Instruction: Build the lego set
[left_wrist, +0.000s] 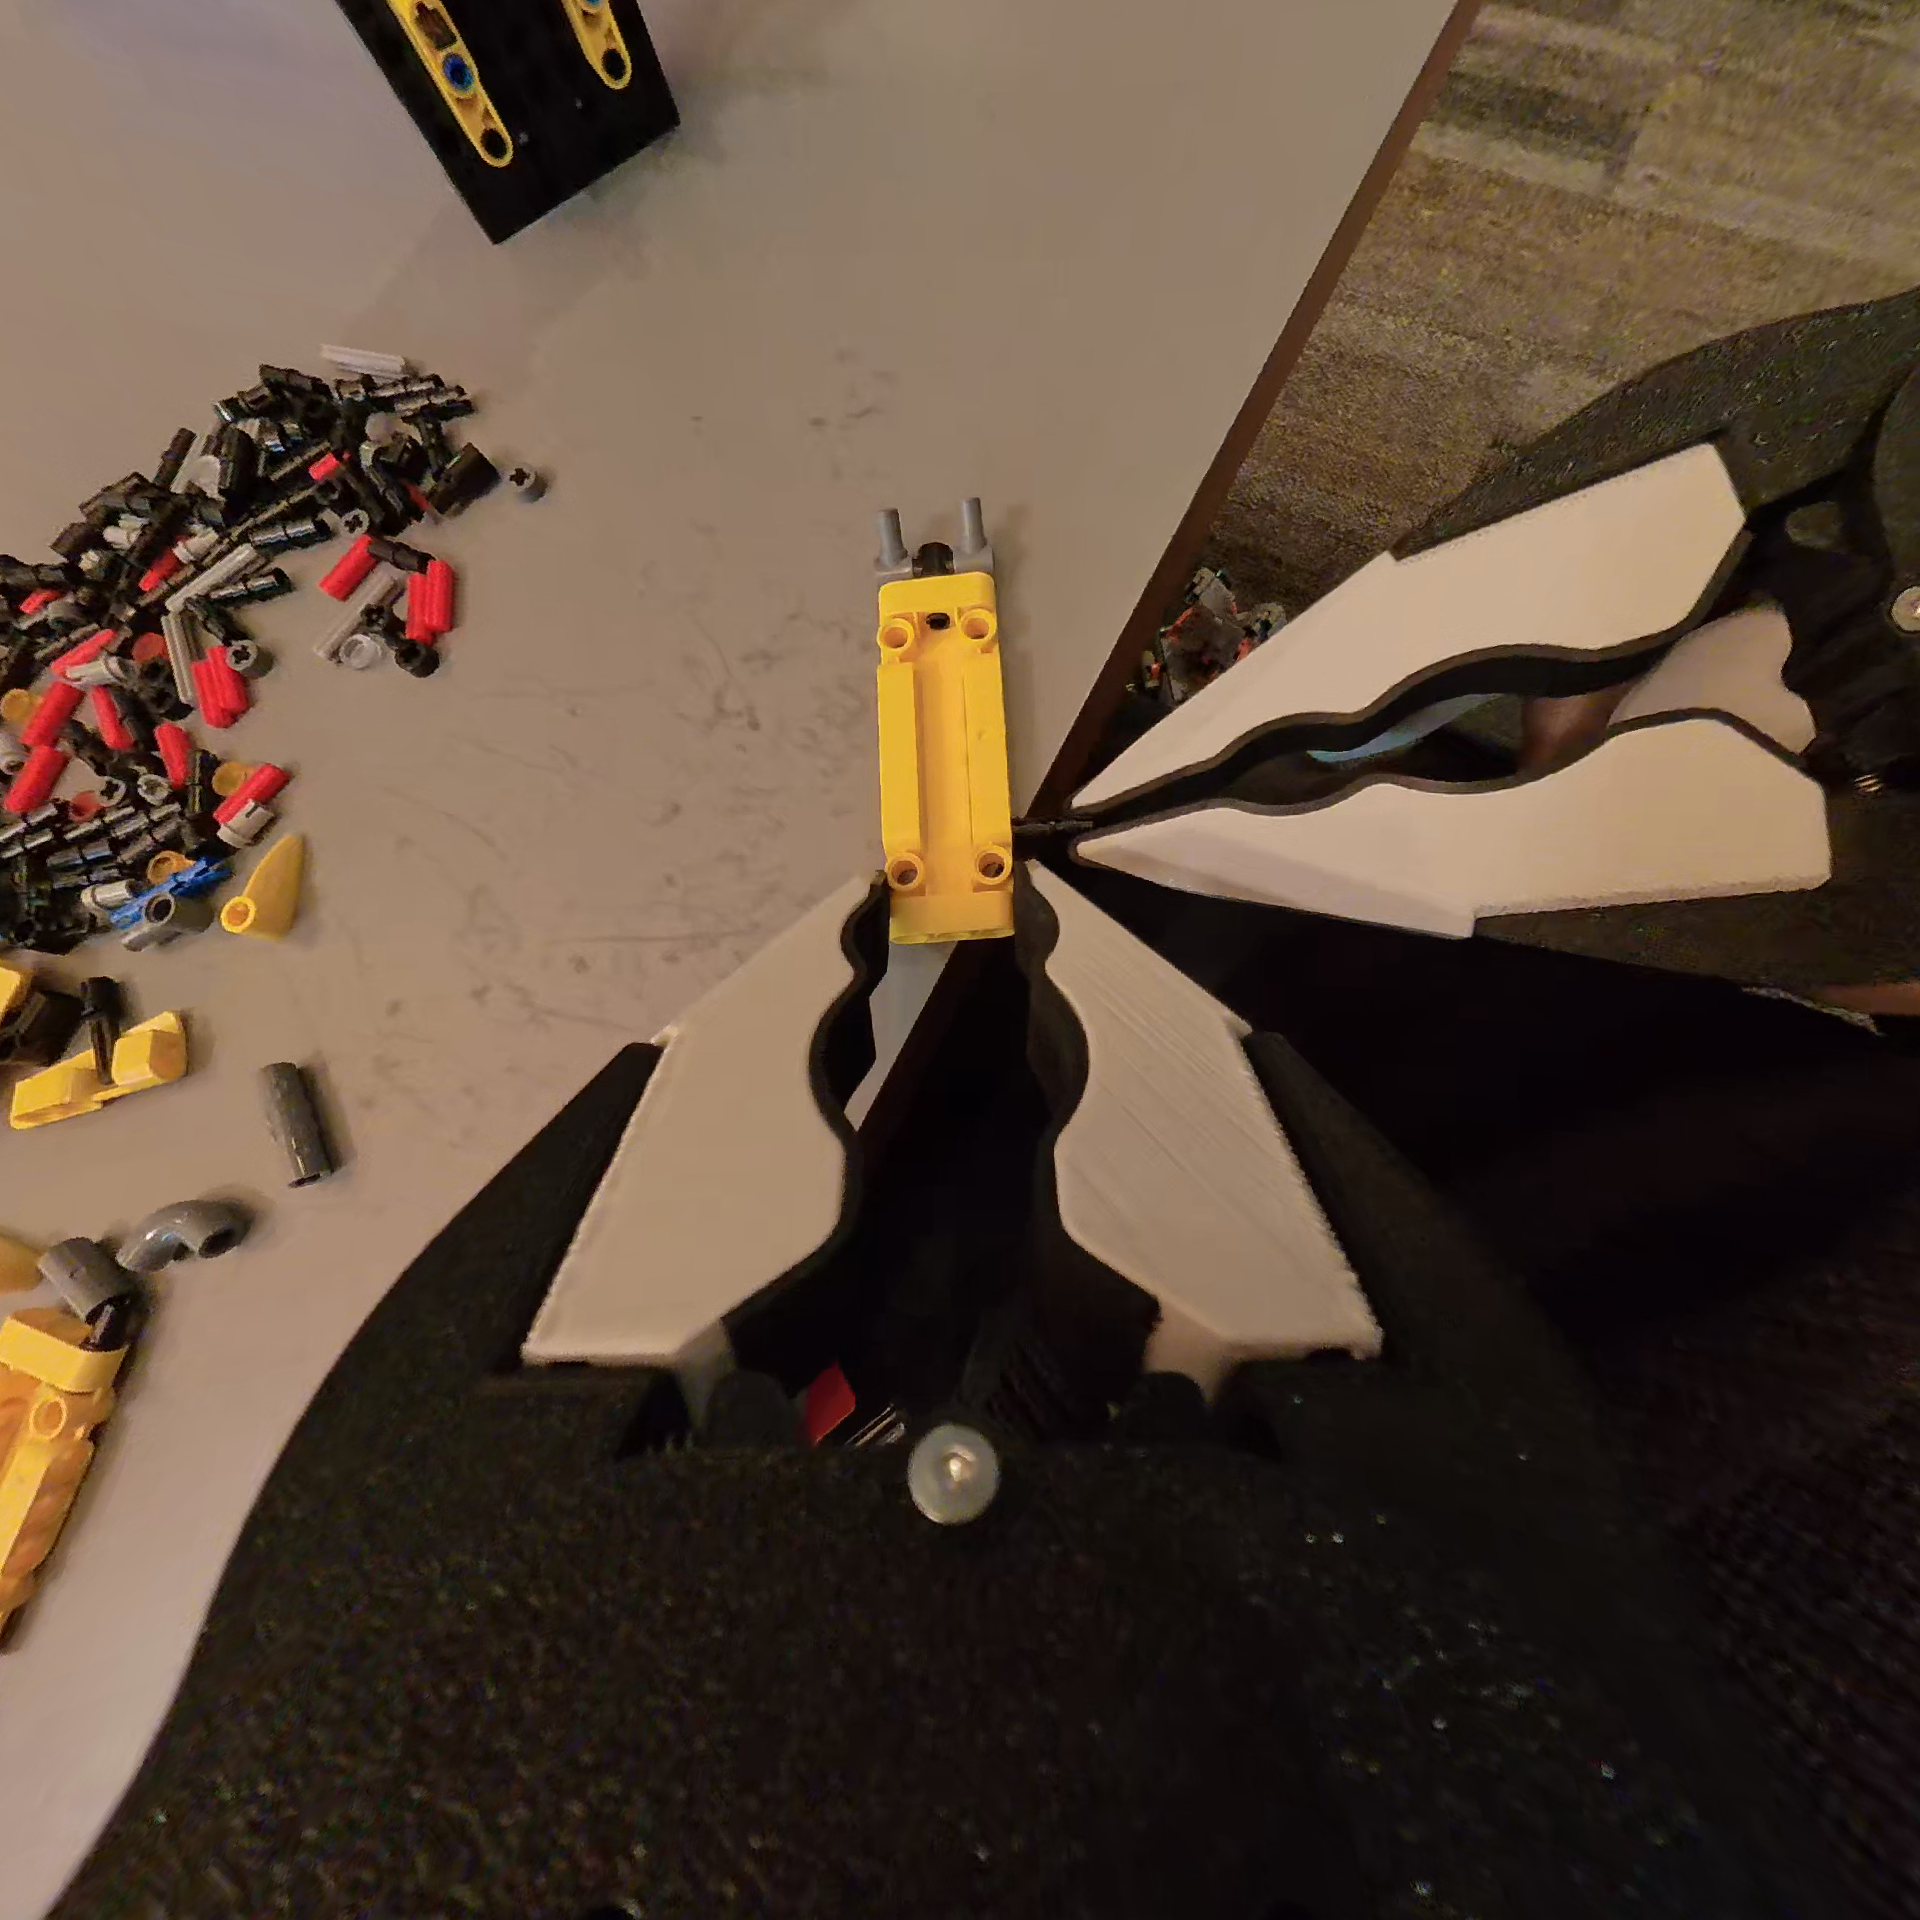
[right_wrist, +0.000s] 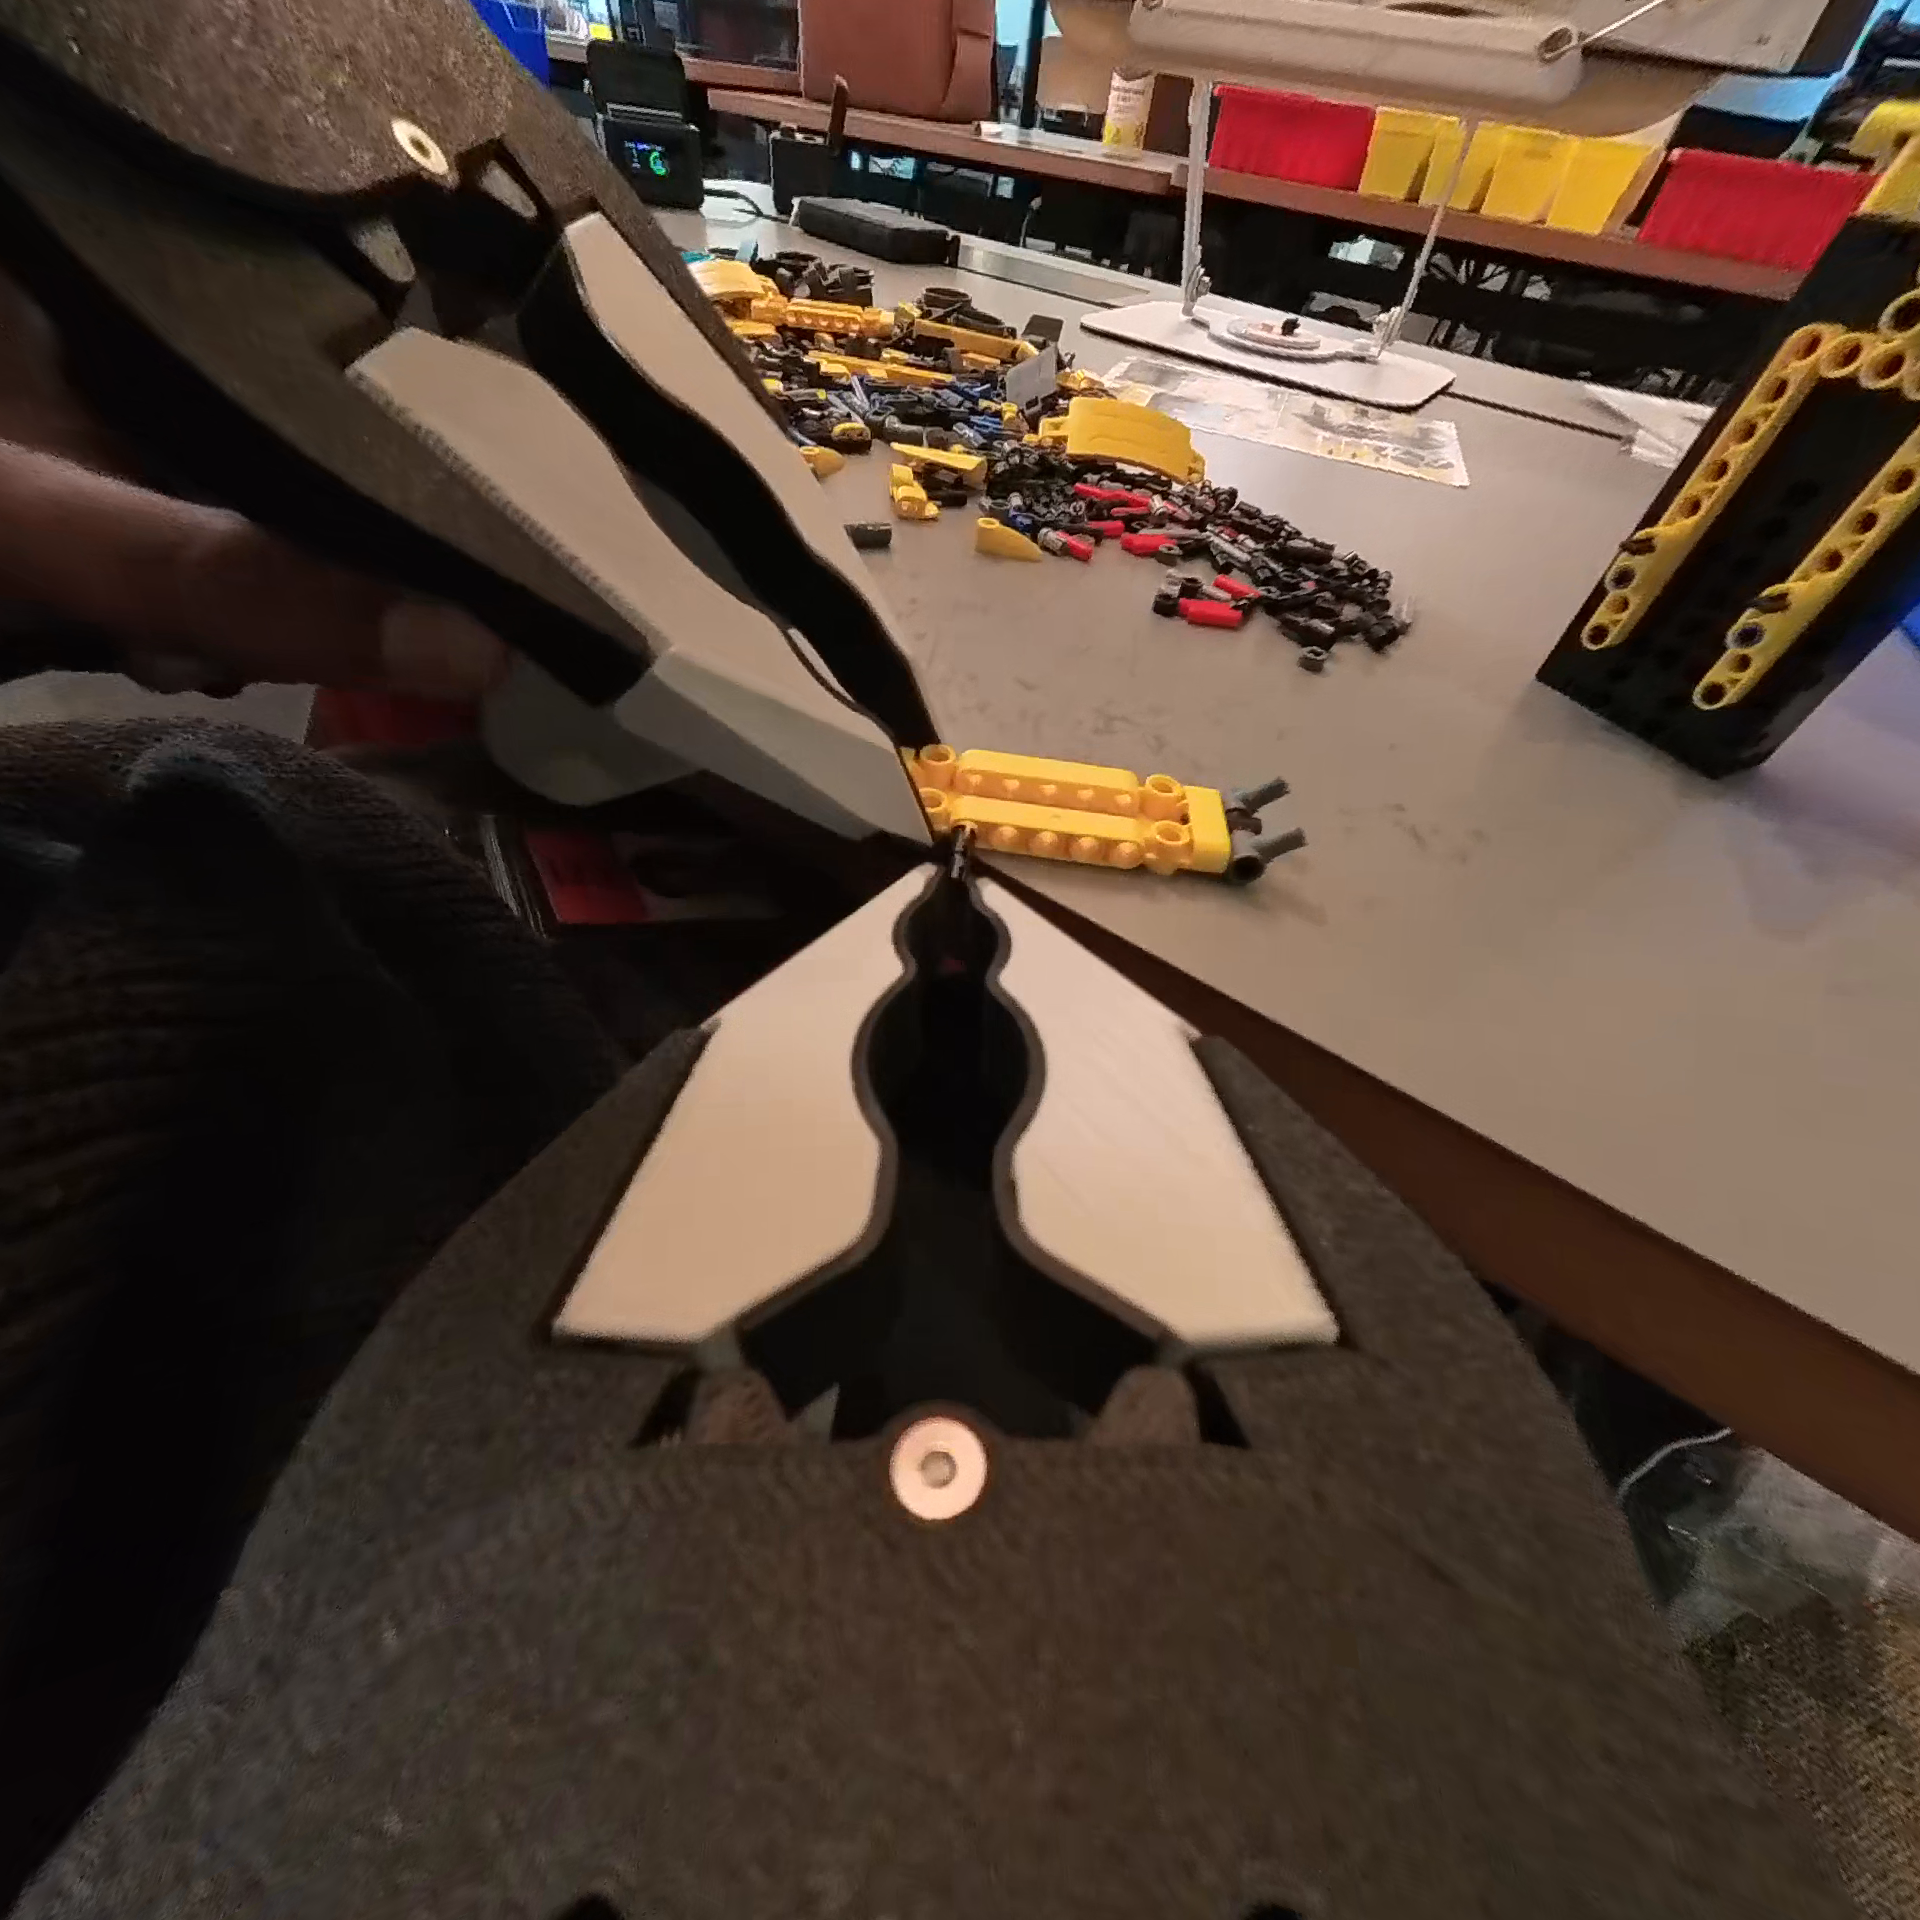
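My left gripper (left_wrist: 948, 894) is shut on the near end of a long yellow panel piece (left_wrist: 940, 748), which sticks out forward over the grey table's edge (left_wrist: 1247, 416). A grey connector with two prongs (left_wrist: 933, 545) sits on the panel's far end. My right gripper (right_wrist: 956, 878) is shut on a small black pin (right_wrist: 958, 847), its tip against the panel's (right_wrist: 1070, 805) near corner hole. In the left wrist view the right gripper (left_wrist: 1075, 828) comes in from the right. In the right wrist view the left gripper (right_wrist: 920, 800) comes in from the upper left.
A pile of small black, red and grey pins (left_wrist: 208, 623) lies left on the table, with loose yellow parts (left_wrist: 99, 1070) nearer. A black block with yellow beams (right_wrist: 1766, 520) stands far right. A clear stand (right_wrist: 1268, 343) and coloured bins (right_wrist: 1288, 135) are behind. Carpet (left_wrist: 1558, 260) lies beyond the edge. The tips of both grippers are at nearly the same place.
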